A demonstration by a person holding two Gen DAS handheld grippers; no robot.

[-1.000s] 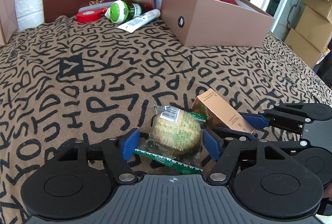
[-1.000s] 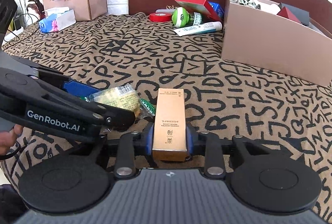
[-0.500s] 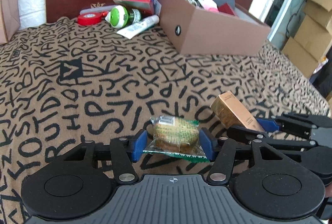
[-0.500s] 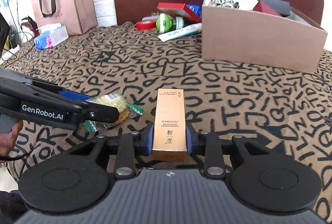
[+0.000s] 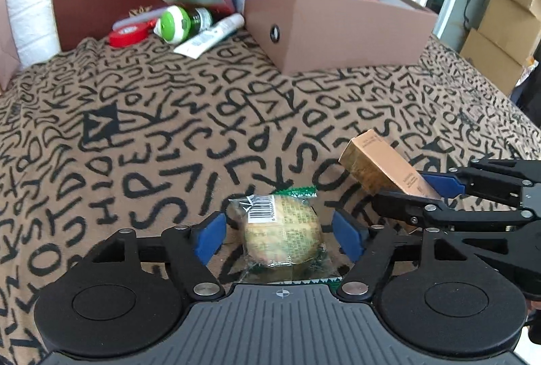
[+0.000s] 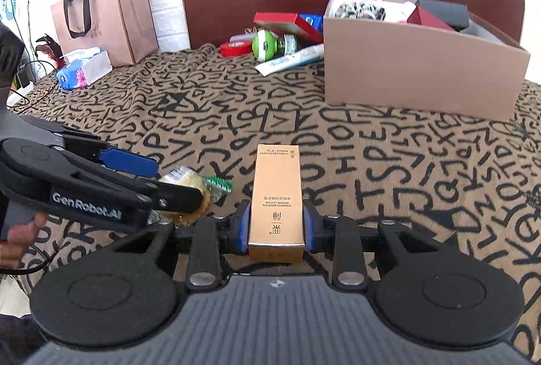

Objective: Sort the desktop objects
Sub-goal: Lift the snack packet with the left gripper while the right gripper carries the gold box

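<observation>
Near the bed's (image 5: pixel 142 114) front edge: wrapped pastry (image 5: pixel 282 229) lies between your left claw's (image 5: pixel 280 234) wide jaws, just reopened, pads not touching. Right claw (image 6: pixel 276 224) grips gold lotion box (image 6: pixel 276 196), long axis pointing toward the far brown shoebox (image 6: pixel 419 74).

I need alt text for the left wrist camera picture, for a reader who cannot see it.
The left gripper, whose jaws have just been opening, stands open around a wrapped round pastry on a brown cloth with black letters, its blue pads clear of the wrapper. To the right, the right gripper holds a gold carton. Behind stands an open brown box of items.
</observation>
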